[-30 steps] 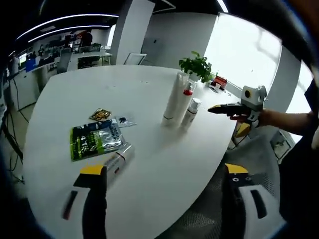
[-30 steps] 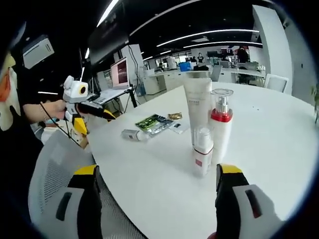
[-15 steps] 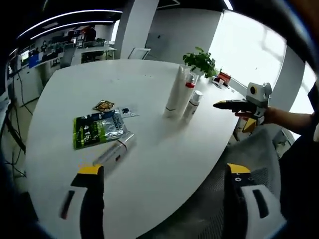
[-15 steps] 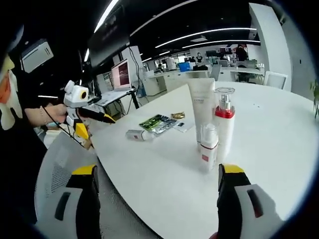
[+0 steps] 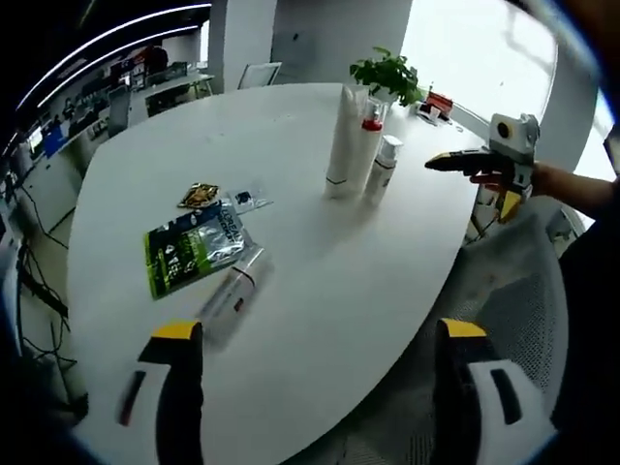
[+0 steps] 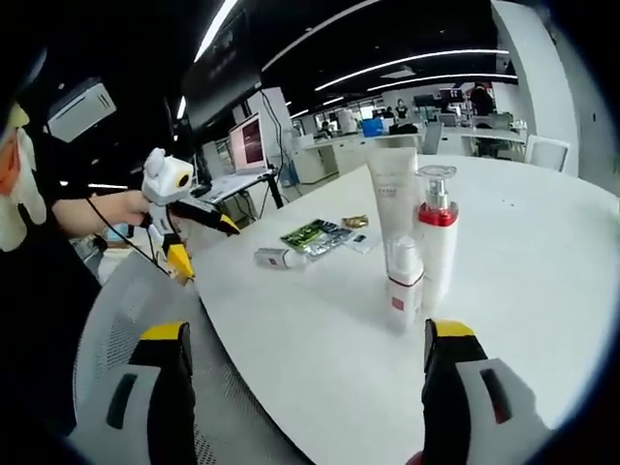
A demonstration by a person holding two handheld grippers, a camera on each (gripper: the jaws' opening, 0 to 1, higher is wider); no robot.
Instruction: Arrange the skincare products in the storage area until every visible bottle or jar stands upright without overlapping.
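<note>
Left gripper view: the left gripper (image 5: pixel 315 387) stood at the bottom of the frame with its jaws spread wide and nothing between them, above the near edge of the white table (image 5: pixel 320 291). A small tube (image 5: pixel 232 295) lay on its side left of centre, just below a green packet (image 5: pixel 189 250); a brown sachet (image 5: pixel 199 196) and a small clear sachet (image 5: pixel 242 201) lay just above the packet. In the upper centre three products stood upright close together: a tall white tube (image 5: pixel 344 143), a red-collared pump bottle (image 5: pixel 365 145) and a short white bottle (image 5: pixel 385 167). A potted plant (image 5: pixel 387 73) stood behind them. At upper right the right gripper (image 5: pixel 438 161), held in a hand (image 5: pixel 504 179), hovered off the table edge; whether its jaws were parted could not be told there.

Right gripper view: the right gripper (image 6: pixel 300 387) at the bottom of the frame was open and empty. The upright trio stood right of centre, the lying tube left of centre.
</note>
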